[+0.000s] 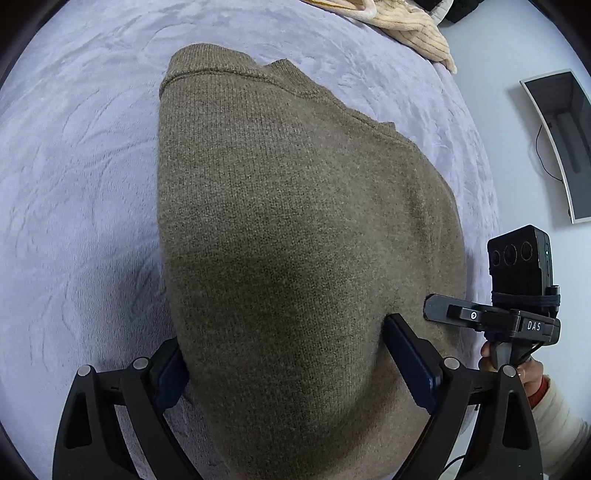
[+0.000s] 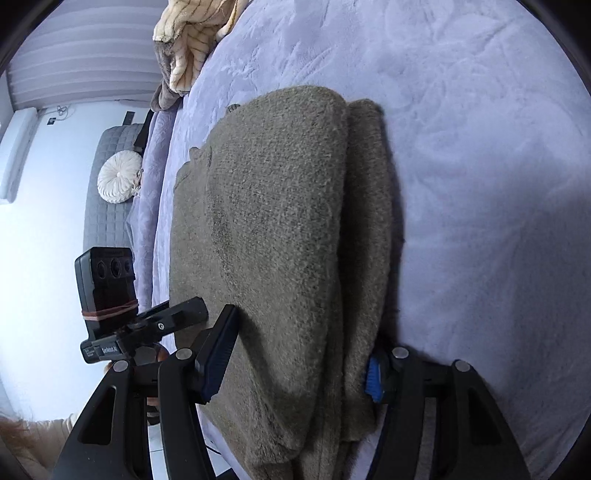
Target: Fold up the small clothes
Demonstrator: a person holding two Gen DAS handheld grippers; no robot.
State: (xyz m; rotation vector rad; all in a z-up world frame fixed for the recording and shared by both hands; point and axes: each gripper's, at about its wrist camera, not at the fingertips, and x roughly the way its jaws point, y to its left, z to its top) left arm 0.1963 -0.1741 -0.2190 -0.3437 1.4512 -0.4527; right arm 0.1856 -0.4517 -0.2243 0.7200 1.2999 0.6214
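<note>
An olive-brown knit sweater lies folded lengthwise on a lavender plush bed cover. My left gripper straddles its near end. Its pads stand wide apart, one at the sweater's left edge and one resting on the knit. My right gripper straddles the same sweater from the other side, open, one pad lying on top and the other at the fold's edge. The two grippers are close together; each shows in the other's view, as right gripper and left gripper.
A cream ribbed garment lies at the far end of the bed. The bed's edge runs just beside the sweater. Beyond it are a white floor, a grey quilted bench with a round white cushion and a framed panel.
</note>
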